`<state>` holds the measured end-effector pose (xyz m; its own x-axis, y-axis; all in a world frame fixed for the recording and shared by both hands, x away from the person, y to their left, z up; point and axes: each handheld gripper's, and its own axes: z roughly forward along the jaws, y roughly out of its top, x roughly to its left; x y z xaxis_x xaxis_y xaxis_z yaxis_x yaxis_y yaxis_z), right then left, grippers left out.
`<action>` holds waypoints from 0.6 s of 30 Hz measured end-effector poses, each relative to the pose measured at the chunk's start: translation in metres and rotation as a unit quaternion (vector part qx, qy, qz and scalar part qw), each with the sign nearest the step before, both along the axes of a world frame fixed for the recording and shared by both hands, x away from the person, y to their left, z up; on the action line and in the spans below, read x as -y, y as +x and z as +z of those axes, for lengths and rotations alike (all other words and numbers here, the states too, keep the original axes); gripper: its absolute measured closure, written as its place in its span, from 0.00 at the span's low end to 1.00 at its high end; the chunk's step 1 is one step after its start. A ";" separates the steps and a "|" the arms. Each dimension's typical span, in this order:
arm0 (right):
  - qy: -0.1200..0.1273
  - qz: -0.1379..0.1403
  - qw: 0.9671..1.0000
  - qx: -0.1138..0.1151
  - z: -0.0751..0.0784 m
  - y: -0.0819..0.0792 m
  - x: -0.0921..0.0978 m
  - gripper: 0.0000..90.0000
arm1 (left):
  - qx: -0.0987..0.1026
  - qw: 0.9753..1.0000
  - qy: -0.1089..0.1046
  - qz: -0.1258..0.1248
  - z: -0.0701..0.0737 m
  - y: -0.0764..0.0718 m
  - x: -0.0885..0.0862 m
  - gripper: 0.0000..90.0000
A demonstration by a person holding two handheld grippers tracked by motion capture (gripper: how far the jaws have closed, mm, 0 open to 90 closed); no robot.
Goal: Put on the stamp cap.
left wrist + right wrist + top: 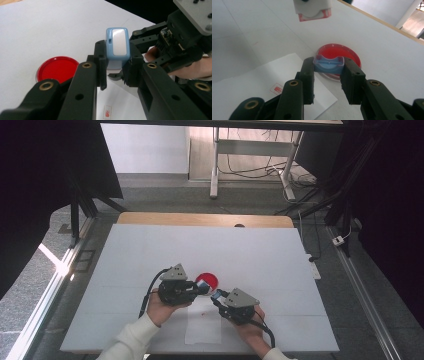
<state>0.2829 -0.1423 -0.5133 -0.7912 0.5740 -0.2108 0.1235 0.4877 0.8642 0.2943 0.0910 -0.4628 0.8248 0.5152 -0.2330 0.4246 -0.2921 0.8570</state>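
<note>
Left gripper (113, 72) clenched on the blue-and-white stamp body (117, 45), held upright between its fingers. Right gripper (328, 75) grasping the blue cap (328, 64) between its fingers. Beyond the fingertips, red ink pad (339, 53) on white table (150, 250); under them, paper sheet (262, 75).

This looks like a lab or test room: a white tabletop (150, 250) with black curtains (45, 180) on the left and right, grey carpet (165, 195), a desk frame (216, 160) at the far wall with loose cables (250, 170), and probably a power strip (314, 269) on the right.
</note>
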 end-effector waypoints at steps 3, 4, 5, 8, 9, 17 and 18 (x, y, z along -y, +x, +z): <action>-0.002 -0.002 1.000 0.005 0.000 0.000 -0.003 0.72 | -0.001 1.000 -0.001 0.001 0.000 0.000 0.001 0.84; -0.003 -0.002 1.000 0.006 0.001 0.000 -0.004 0.72 | -0.001 1.000 0.000 0.001 -0.001 0.001 0.001 0.84; -0.002 -0.003 1.000 0.007 0.001 0.000 -0.005 0.72 | -0.002 1.000 0.000 0.003 -0.001 0.001 0.002 0.84; -0.003 -0.005 1.000 0.013 0.001 -0.001 -0.006 0.72 | -0.003 1.000 0.000 0.003 -0.002 0.001 0.005 0.83; -0.002 -0.005 1.000 0.014 0.001 0.000 -0.006 0.72 | -0.004 1.000 0.001 0.003 -0.003 0.001 0.006 0.84; 0.003 -0.004 1.000 0.021 0.002 -0.002 -0.010 0.72 | -0.010 1.000 0.006 0.006 -0.007 0.003 0.013 0.84; 0.003 -0.004 1.000 0.021 0.002 -0.003 -0.010 0.72 | -0.009 1.000 0.007 0.007 -0.008 0.003 0.014 0.84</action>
<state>0.2803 -0.1319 -0.5109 -0.7773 0.5814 -0.2404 0.0914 0.4824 0.8712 0.2973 0.0771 -0.4708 0.8136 0.5291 -0.2409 0.4441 -0.2982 0.8449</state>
